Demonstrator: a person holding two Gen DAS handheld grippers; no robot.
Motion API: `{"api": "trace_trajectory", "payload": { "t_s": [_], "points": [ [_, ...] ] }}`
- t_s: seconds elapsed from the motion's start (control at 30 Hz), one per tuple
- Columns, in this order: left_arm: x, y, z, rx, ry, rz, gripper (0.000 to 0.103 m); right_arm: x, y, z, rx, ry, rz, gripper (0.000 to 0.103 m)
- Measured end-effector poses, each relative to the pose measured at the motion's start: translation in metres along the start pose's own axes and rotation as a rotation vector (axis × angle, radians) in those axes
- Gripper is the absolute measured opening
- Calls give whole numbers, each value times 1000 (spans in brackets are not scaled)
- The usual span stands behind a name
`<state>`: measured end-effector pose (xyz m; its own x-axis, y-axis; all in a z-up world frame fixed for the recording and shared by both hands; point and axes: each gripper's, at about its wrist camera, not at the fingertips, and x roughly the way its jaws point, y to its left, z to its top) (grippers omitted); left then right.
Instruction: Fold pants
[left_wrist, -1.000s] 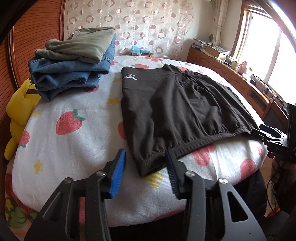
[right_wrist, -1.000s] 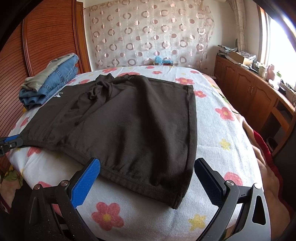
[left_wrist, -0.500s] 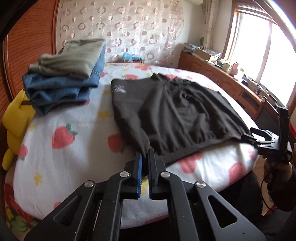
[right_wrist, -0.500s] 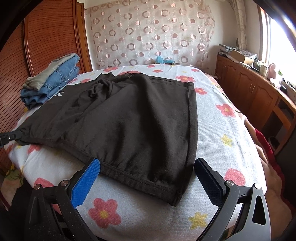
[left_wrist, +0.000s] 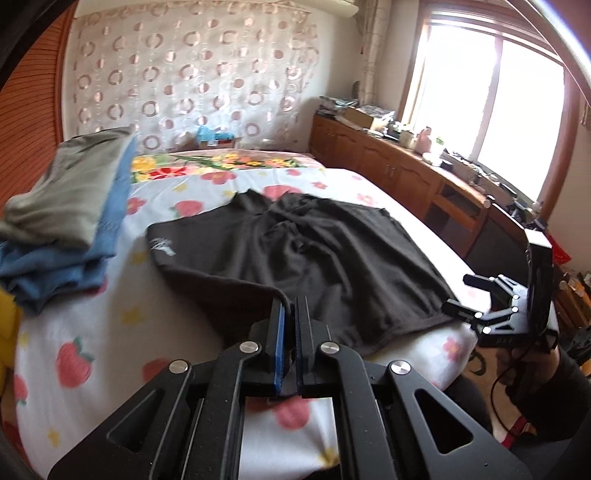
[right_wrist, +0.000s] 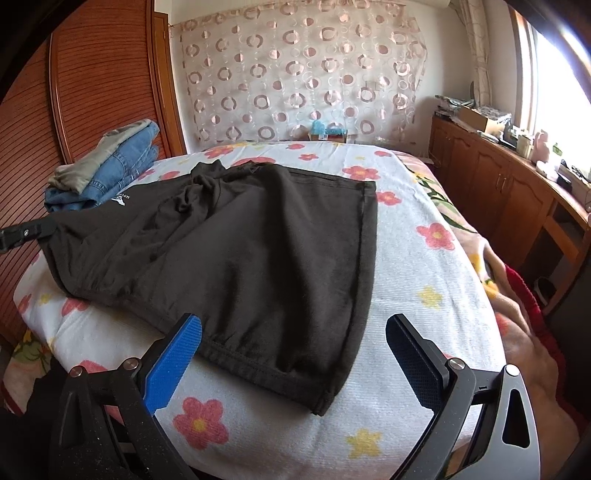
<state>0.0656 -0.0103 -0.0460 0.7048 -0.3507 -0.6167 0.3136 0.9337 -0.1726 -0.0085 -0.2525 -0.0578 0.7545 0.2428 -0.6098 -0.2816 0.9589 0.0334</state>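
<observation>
Dark brown pants (left_wrist: 317, 258) lie spread on the bed (left_wrist: 110, 332), also in the right wrist view (right_wrist: 258, 240). My left gripper (left_wrist: 290, 306) is shut on the near left corner of the pants' hem and holds it lifted off the bed. That gripper shows at the far left of the right wrist view (right_wrist: 22, 234). My right gripper (right_wrist: 291, 332) is open and empty, its jaws wide apart just above the near right hem corner. It shows in the left wrist view (left_wrist: 461, 295) at the bed's right edge.
A stack of folded jeans and grey-green pants (left_wrist: 70, 221) sits at the bed's left, by the wooden headboard (right_wrist: 92, 92). A yellow plush (left_wrist: 5, 314) lies beside it. A wooden cabinet (right_wrist: 498, 184) runs along the right wall under the window.
My left gripper closed on the hem corner and lifted it up and back, pulling the pants' left side. The right gripper stayed open near the right hem corner.
</observation>
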Motion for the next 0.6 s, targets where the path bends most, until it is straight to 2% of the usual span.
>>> {"api": "trace_trajectory", "payload": {
  "t_s": [0.47,0.6],
  "points": [
    [23,-55,54,113,-18,-107,5,0,-2,-1,7,-5,-2,100],
    [37,-63,61,124,2,-100,5,0,-4,-2,19,-6,-3,100]
  ]
}}
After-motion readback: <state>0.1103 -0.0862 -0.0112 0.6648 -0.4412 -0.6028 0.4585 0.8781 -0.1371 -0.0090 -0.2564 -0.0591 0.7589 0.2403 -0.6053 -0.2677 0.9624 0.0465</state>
